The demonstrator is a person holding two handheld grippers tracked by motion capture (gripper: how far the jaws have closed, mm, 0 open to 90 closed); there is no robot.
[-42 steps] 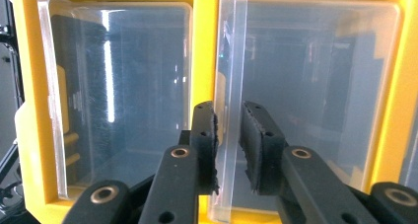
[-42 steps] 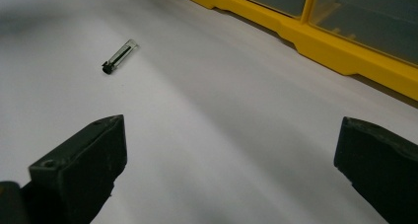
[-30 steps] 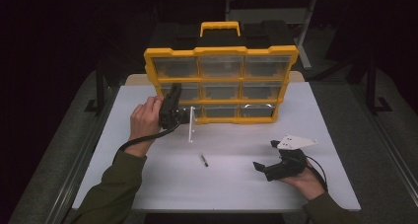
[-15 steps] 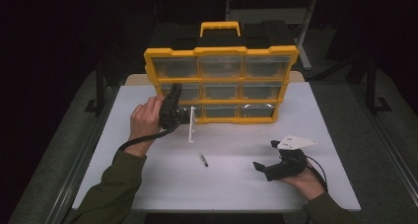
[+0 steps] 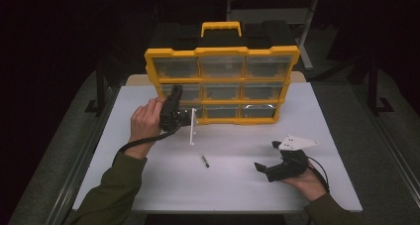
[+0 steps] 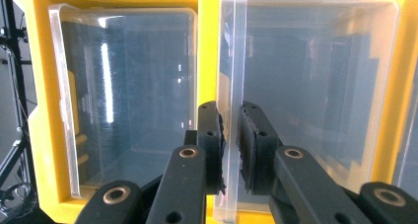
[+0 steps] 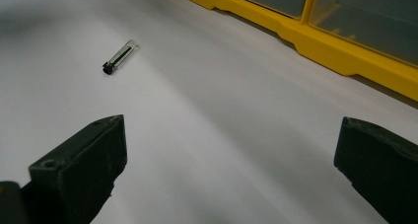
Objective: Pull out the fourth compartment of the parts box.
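Nearest, the right gripper (image 5: 270, 160) rests on the desk (image 5: 237, 185), jaws wide open and empty, near a small bit (image 5: 204, 160). Farther, the left gripper (image 6: 230, 135) has its jaws clamped on the clear drawer front (image 6: 231, 86) in the organiser (image 5: 223, 84)'s bottom row. The thin plastic could slip out, or a skewed pull could jam the drawer or tip the upright organiser.

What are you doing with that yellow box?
A person holds a gripper in each hand at a white table. The left gripper is shut on the clear front edge of a drawer in the yellow box, which stands upright. The drawer's front sticks out from the bottom row. The right gripper rests open on the table, holding nothing. A small dark bit lies between the hands.
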